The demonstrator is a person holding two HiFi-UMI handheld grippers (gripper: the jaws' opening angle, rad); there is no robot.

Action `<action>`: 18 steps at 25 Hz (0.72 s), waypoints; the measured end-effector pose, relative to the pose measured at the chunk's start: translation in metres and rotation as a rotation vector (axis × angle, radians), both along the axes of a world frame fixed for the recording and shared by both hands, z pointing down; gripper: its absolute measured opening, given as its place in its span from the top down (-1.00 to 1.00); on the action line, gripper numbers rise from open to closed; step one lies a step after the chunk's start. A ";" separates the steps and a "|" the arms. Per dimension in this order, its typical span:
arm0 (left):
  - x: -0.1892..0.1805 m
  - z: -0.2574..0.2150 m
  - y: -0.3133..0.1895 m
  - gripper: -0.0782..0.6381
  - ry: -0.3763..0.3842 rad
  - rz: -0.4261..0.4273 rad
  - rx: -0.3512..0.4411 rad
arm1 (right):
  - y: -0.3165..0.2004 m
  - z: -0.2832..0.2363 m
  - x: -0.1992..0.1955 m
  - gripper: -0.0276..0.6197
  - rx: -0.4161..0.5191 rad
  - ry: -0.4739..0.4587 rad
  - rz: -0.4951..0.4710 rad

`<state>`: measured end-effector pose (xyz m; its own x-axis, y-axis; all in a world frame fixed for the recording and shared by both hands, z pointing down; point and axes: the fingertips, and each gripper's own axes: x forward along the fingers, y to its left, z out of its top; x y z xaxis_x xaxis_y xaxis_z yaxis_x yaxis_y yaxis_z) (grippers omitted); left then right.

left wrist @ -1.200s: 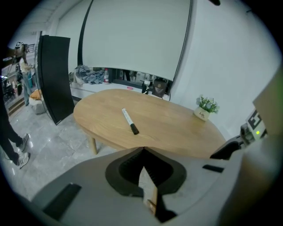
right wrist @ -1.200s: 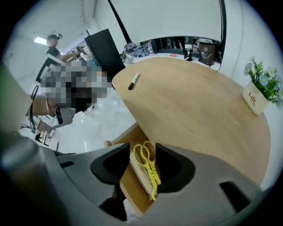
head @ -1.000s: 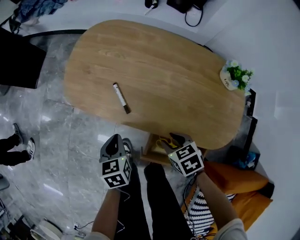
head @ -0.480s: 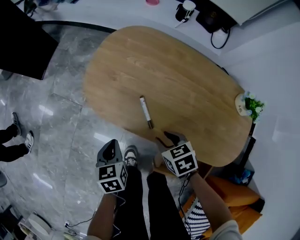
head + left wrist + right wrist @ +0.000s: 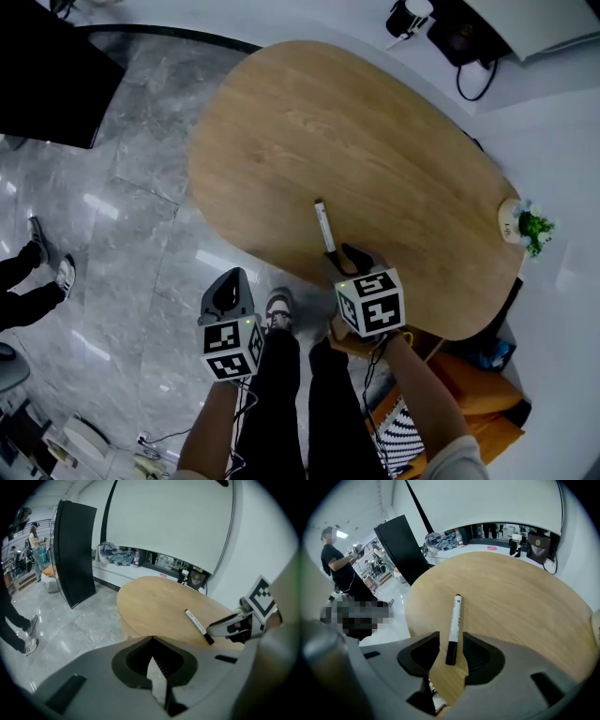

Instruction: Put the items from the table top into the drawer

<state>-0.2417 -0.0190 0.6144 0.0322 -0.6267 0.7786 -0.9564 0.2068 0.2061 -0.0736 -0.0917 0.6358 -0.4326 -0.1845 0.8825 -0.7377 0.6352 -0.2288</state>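
Observation:
A white marker (image 5: pixel 323 228) with a black cap lies on the oval wooden table (image 5: pixel 375 131), close to its near edge. My right gripper (image 5: pixel 349 255) is at the cap end and stands open. In the right gripper view the cap of the marker (image 5: pixel 453 620) lies between the two jaws of this gripper (image 5: pixel 451 641), and the pads do not press on it. My left gripper (image 5: pixel 228 281) hangs over the marble floor left of the table's edge, shut and holding nothing. In the left gripper view its jaws (image 5: pixel 152 641) meet at the tips, and the marker (image 5: pixel 197 625) lies to the right.
A small potted plant (image 5: pixel 530 225) stands at the table's right end. A black panel (image 5: pixel 47 84) stands at the upper left. Another person's shoes (image 5: pixel 47 272) are at the left. An orange cushion (image 5: pixel 469 394) lies under the table's right side. My own legs (image 5: pixel 281 375) are below.
Both grippers moved toward the marker end of the table. The right gripper went from below the table's edge to the marker's cap end. The left stayed over the floor.

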 end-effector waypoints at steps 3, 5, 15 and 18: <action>-0.004 0.007 -0.004 0.77 0.004 0.007 -0.012 | -0.009 0.007 -0.004 0.45 -0.005 0.014 0.018; -0.006 0.011 -0.003 0.77 0.011 0.001 -0.021 | -0.013 0.011 -0.009 0.45 -0.008 0.018 0.026; -0.010 0.019 -0.003 0.77 0.023 0.006 -0.027 | -0.025 0.024 -0.018 0.58 0.011 0.093 0.044; -0.012 0.019 -0.004 0.77 0.021 0.008 -0.023 | -0.028 0.025 -0.014 0.72 0.032 0.117 0.045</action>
<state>-0.2533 -0.0229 0.6335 0.0535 -0.6083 0.7919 -0.9537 0.2040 0.2211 -0.0879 -0.1198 0.6605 -0.3176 -0.2302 0.9199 -0.7861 0.6064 -0.1196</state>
